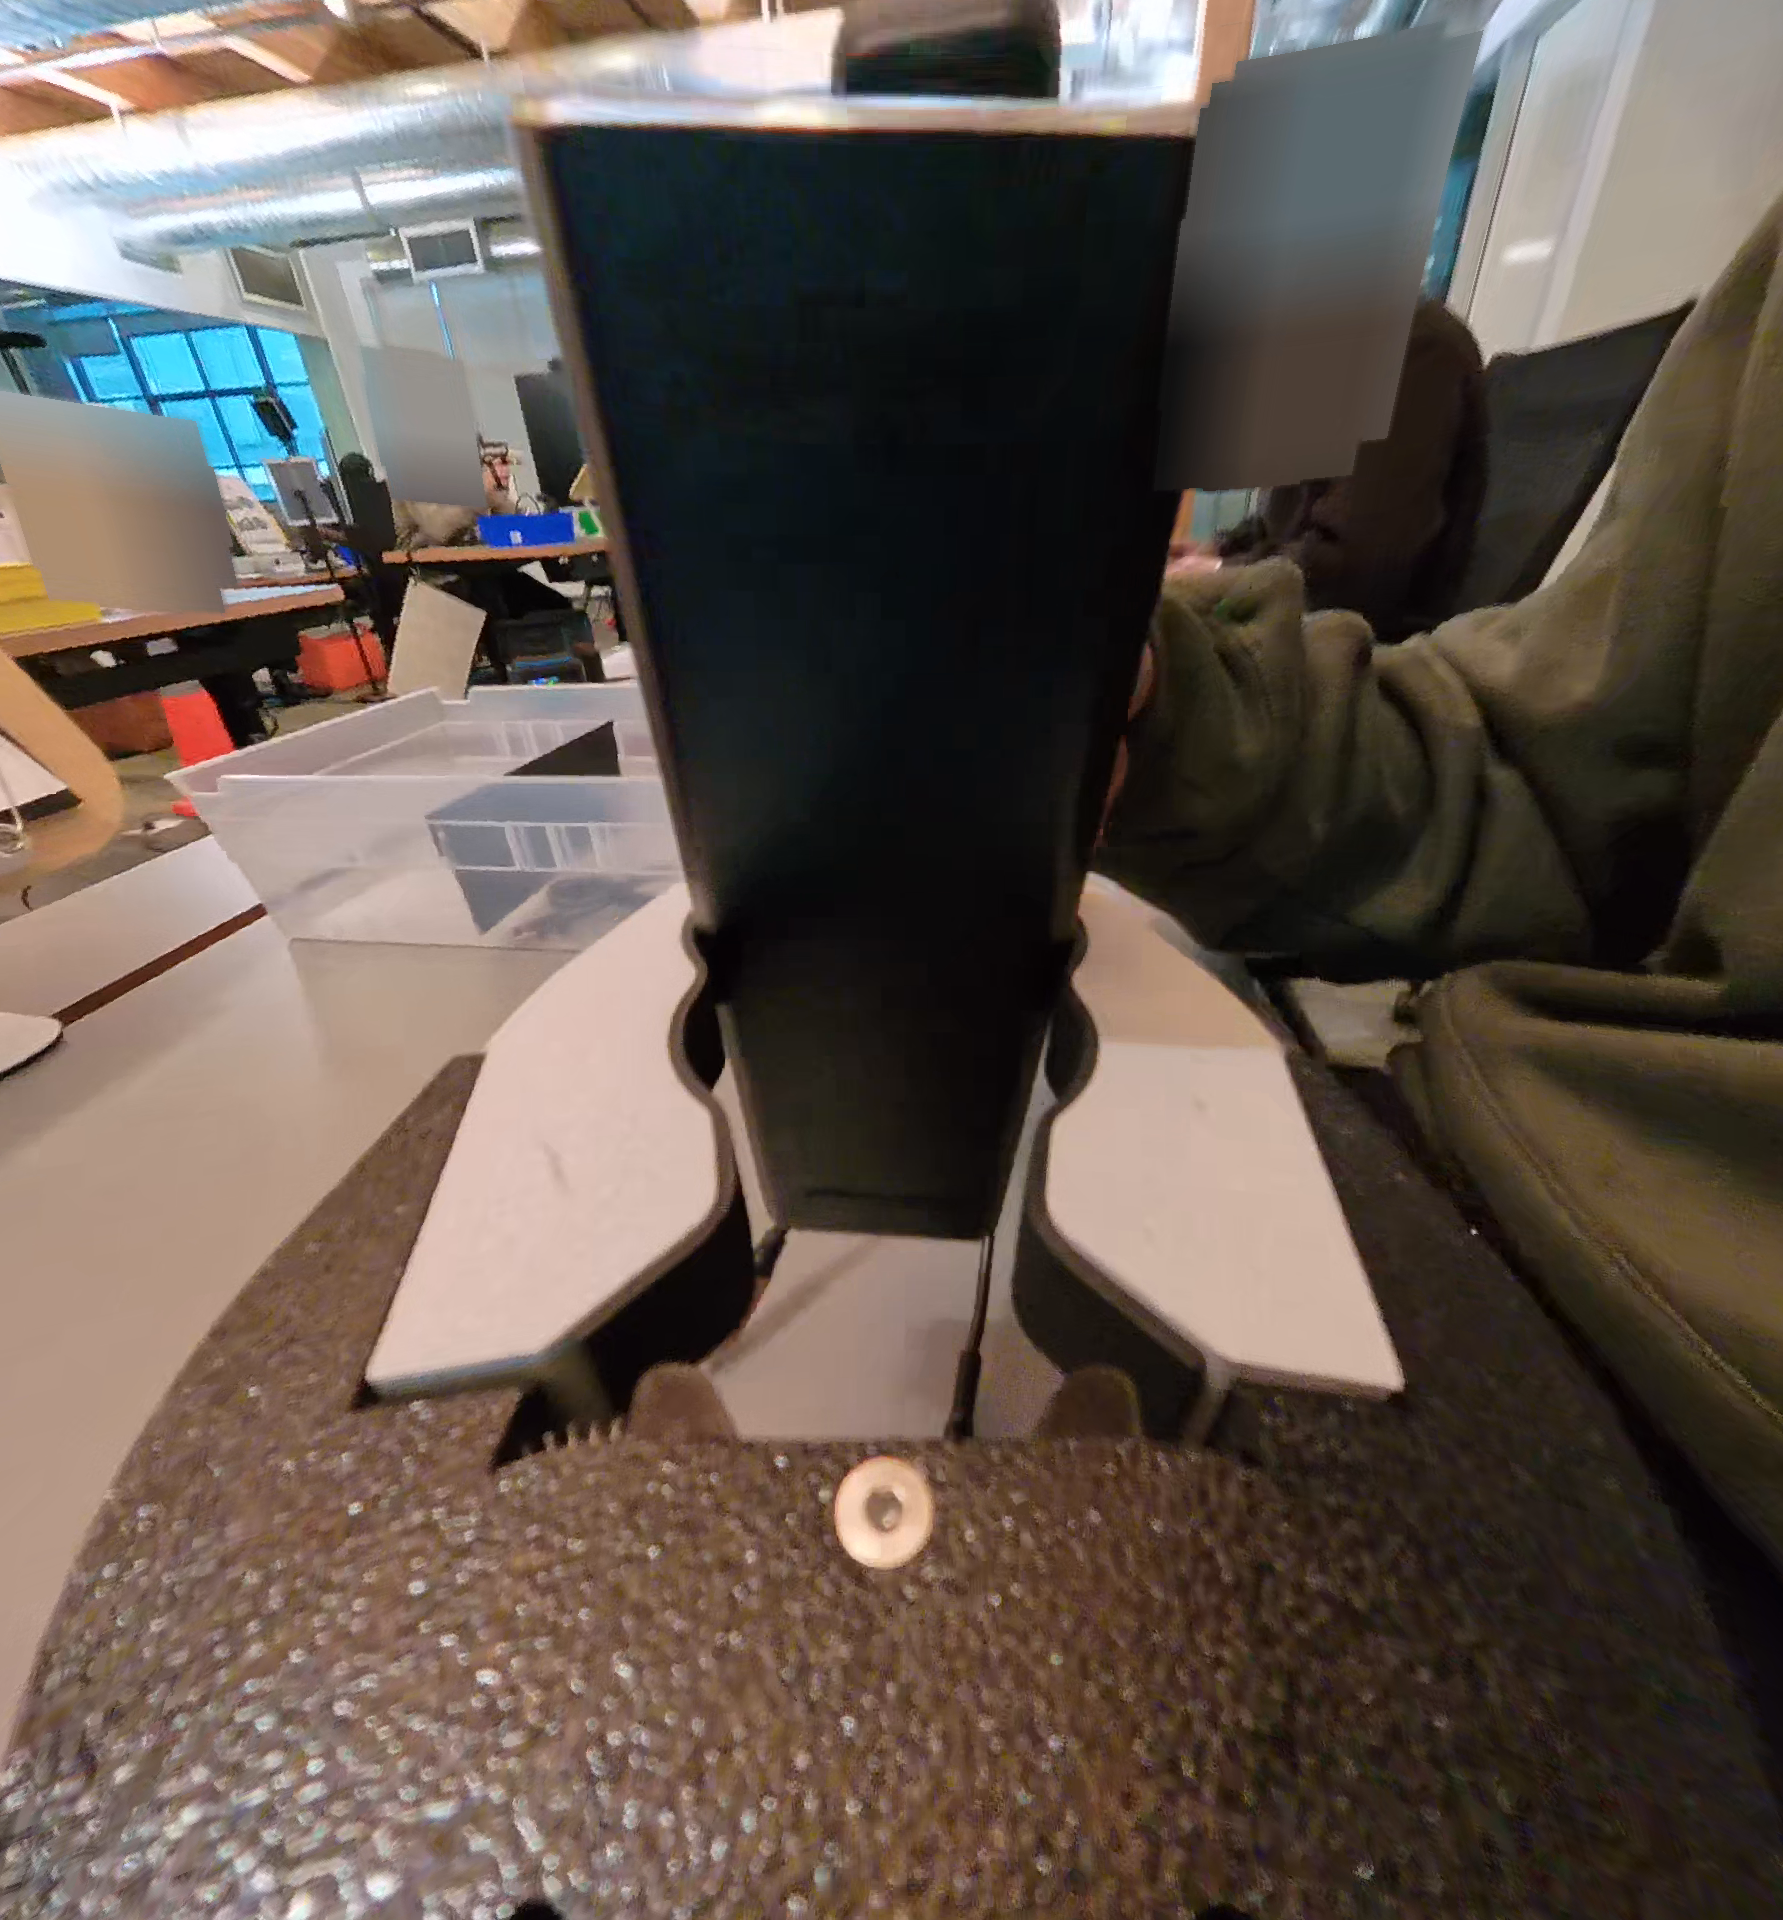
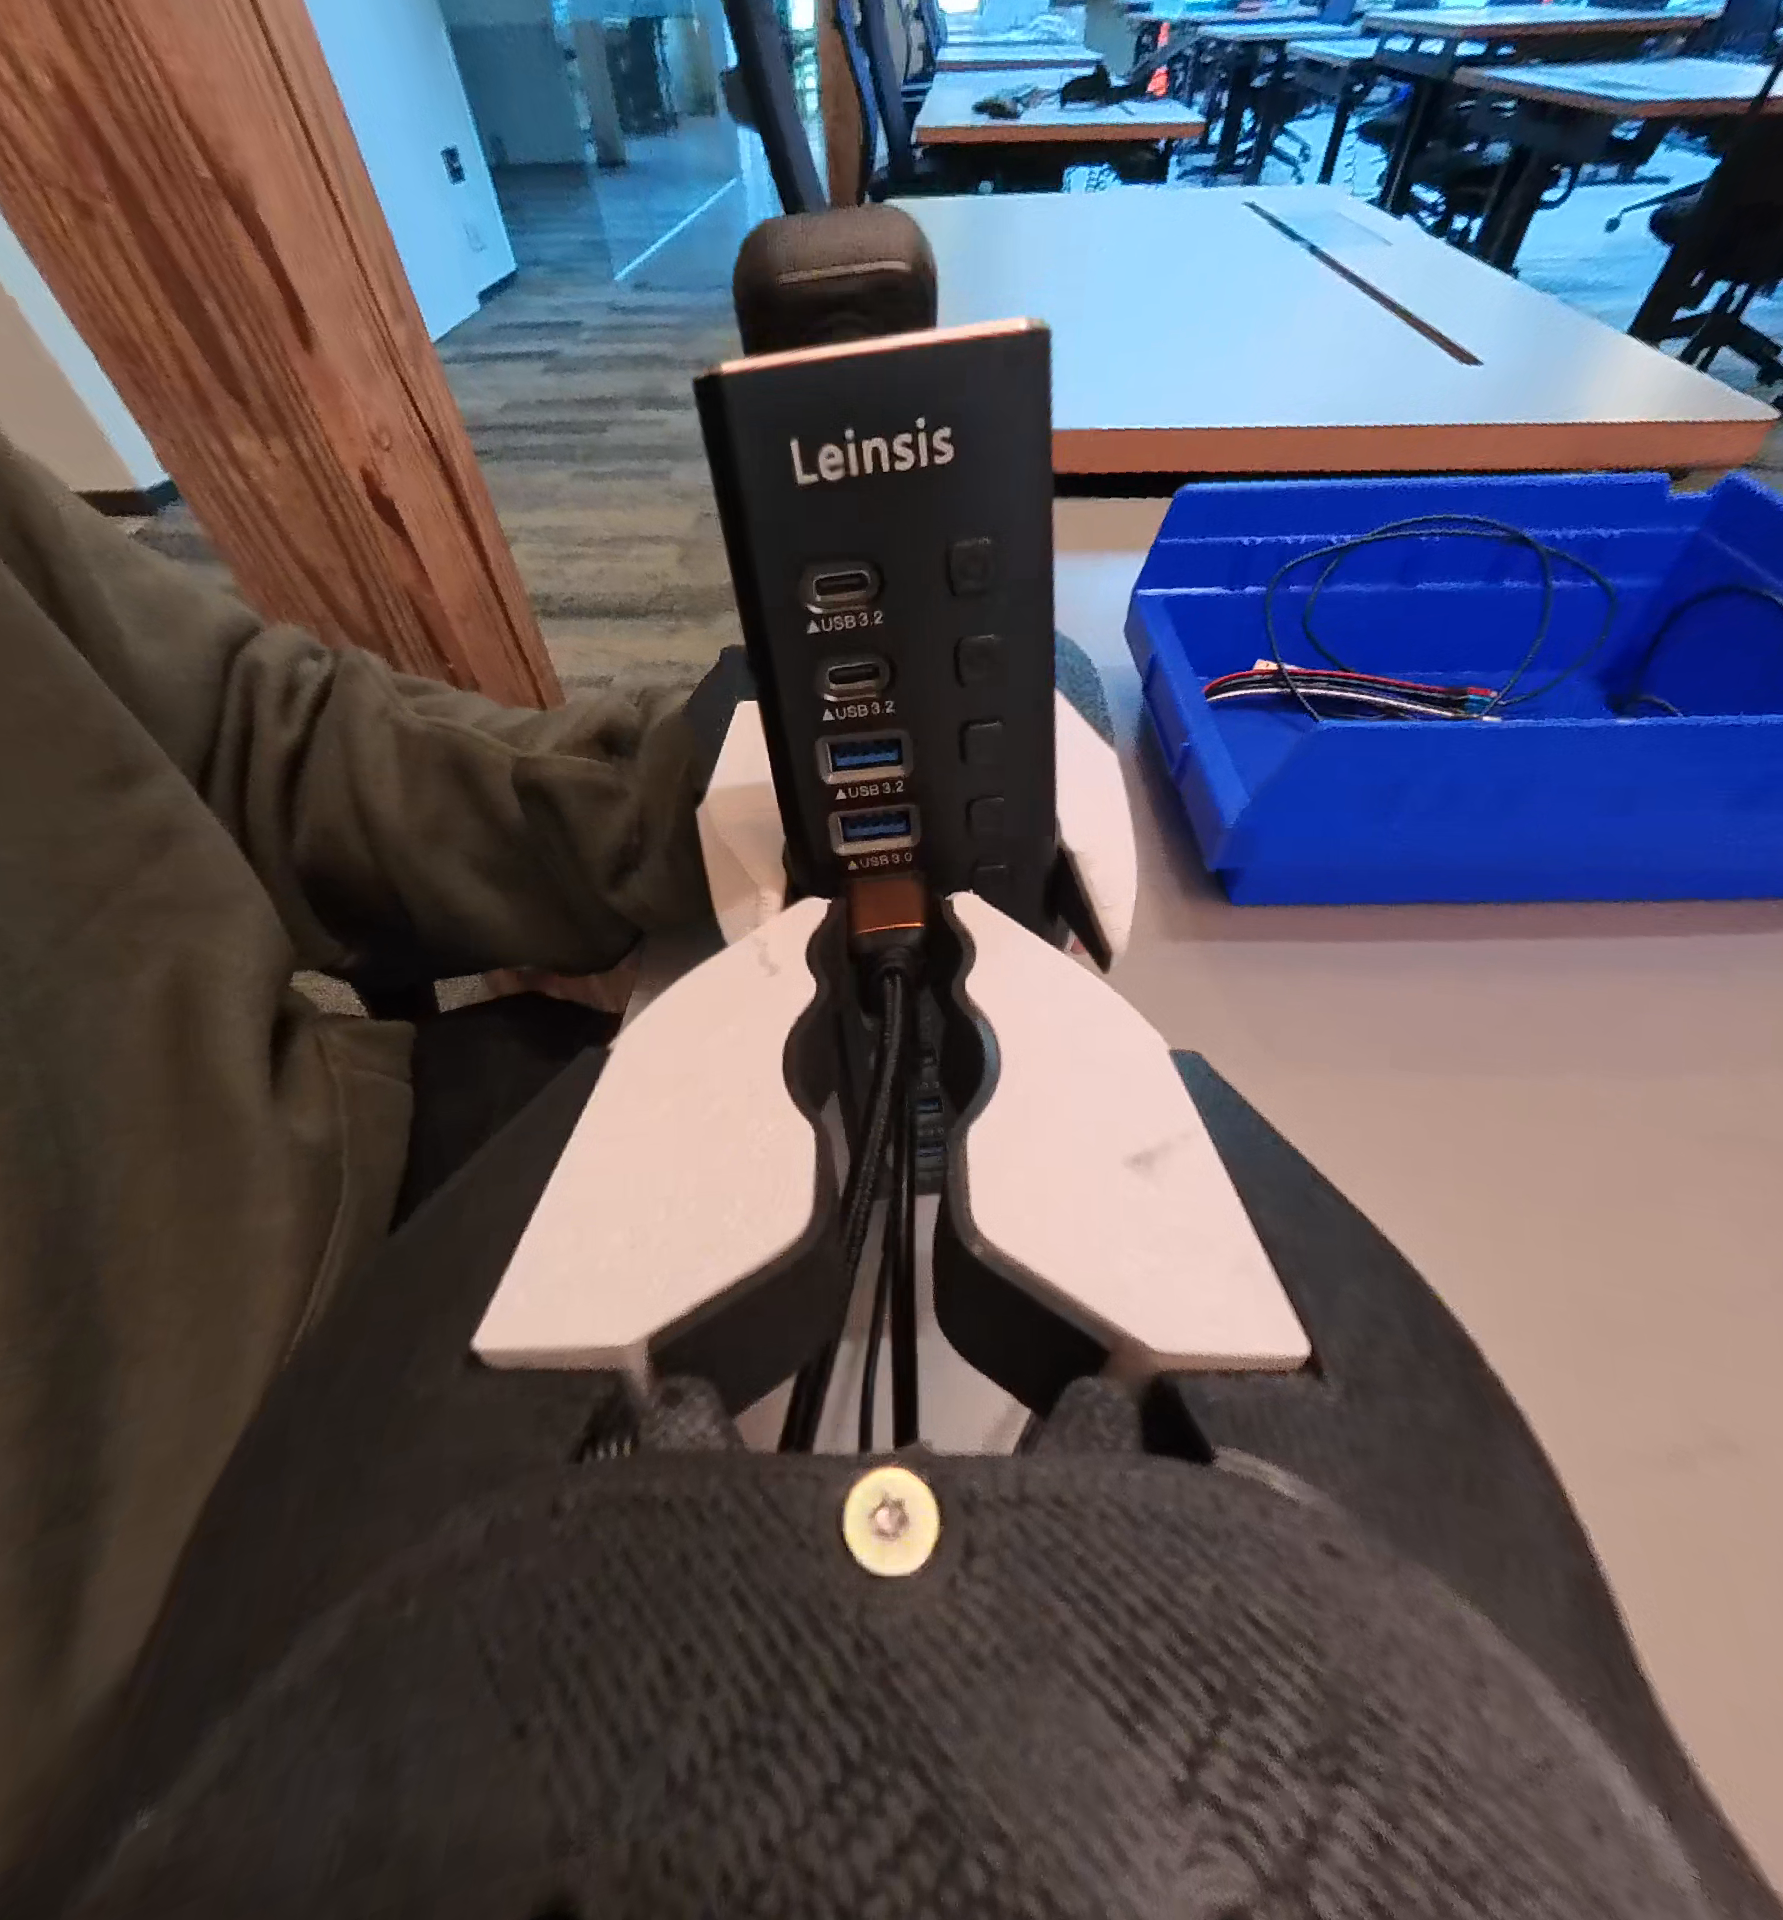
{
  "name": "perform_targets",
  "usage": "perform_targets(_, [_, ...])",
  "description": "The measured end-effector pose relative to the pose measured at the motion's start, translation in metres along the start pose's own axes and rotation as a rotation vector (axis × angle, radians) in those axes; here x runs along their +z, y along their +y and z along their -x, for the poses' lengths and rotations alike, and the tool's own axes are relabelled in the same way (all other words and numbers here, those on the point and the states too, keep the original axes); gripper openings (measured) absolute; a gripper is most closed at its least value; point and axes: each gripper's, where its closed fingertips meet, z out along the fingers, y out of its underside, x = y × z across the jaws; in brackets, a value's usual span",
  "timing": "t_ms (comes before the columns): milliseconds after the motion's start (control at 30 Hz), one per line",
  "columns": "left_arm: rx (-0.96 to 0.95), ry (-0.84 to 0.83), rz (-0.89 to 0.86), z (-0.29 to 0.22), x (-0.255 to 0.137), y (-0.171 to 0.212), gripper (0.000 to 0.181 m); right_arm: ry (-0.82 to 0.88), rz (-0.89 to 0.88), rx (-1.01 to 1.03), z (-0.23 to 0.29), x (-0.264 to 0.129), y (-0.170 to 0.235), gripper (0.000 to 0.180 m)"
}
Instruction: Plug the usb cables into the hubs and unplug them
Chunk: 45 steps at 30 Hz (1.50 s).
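My left gripper (image 1: pixel 882 997) is shut on a black USB hub (image 1: pixel 866 520) and holds it upright above the table, its plain back towards this camera. In the right wrist view the hub's port side (image 2: pixel 876 623) shows two small oval ports and two blue ports. My right gripper (image 2: pixel 889 935) is shut on a copper-coloured USB plug (image 2: pixel 887 912), which meets the hub just below the lowest blue port. I cannot tell how deep it sits. Black cables (image 2: pixel 882 1143) hang down between my right fingers. The left gripper's white fingers (image 2: pixel 752 800) show behind the hub.
A blue bin (image 2: pixel 1489 821) holding thin cables stands on the grey table (image 2: pixel 1489 1143) to the right. A clear plastic tub (image 1: pixel 347 842) stands behind the left gripper. The person's olive sleeve (image 1: pixel 1489 779) is close beside both grippers. A wooden post (image 2: pixel 243 312) is at the left. The tips of both grippers are at nearly the same place.
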Motion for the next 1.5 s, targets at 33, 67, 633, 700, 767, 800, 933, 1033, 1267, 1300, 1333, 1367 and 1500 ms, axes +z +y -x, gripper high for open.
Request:
perform_targets(33, [0.004, -0.001, 0.008, 0.000, 0.000, 0.000, 0.060, -0.003, 0.001, -0.001, 0.000, 0.000, -0.001, 0.016])
perform_targets(67, [0.000, -0.005, 0.002, 0.000, 0.001, 0.000, 0.060, 0.003, -0.002, -0.001, 0.000, 0.000, -0.003, 0.016])
perform_targets(633, [0.053, -0.140, -0.004, 0.012, 0.005, -0.004, 0.059, 0.038, 0.018, 0.028, -0.009, -0.006, -0.001, 0.016])
perform_targets(700, [0.064, -0.135, 0.018, 0.011, 0.005, -0.003, 0.059, 0.061, 0.044, 0.023, -0.008, -0.007, 0.002, 0.016])
perform_targets(767, [0.095, -0.133, 0.037, 0.011, 0.005, -0.002, 0.059, 0.090, 0.066, 0.011, -0.007, -0.007, 0.004, 0.017])
perform_targets(800, [0.094, -0.124, 0.031, 0.009, 0.006, -0.003, 0.059, 0.090, 0.067, 0.021, -0.006, -0.008, 0.003, 0.017])
perform_targets(933, [0.075, -0.107, 0.018, 0.008, 0.007, -0.004, 0.059, 0.089, 0.083, 0.028, -0.006, -0.011, 0.006, 0.017])
perform_targets(1033, [0.071, -0.107, 0.007, 0.007, 0.009, -0.006, 0.059, 0.092, 0.061, 0.039, -0.006, -0.014, 0.006, 0.017])
perform_targets(1267, [0.043, -0.078, -0.004, 0.006, 0.007, -0.003, 0.059, 0.045, 0.018, 0.090, -0.006, -0.011, 0.009, 0.016])
perform_targets(1300, [0.040, -0.062, 0.006, 0.006, 0.005, -0.001, 0.059, 0.038, 0.003, 0.098, -0.006, -0.008, 0.010, 0.016])
perform_targets(1333, [0.058, -0.061, 0.025, 0.007, 0.003, 0.003, 0.059, 0.048, 0.004, 0.105, -0.007, -0.004, 0.012, 0.016])
perform_targets(1367, [0.069, -0.071, 0.037, 0.008, 0.002, 0.005, 0.059, 0.063, 0.002, 0.098, -0.008, -0.003, 0.014, 0.016])
perform_targets(1500, [0.067, -0.059, -0.023, 0.004, 0.002, -0.003, 0.059, 0.042, -0.083, 0.091, -0.003, -0.002, 0.004, 0.016])
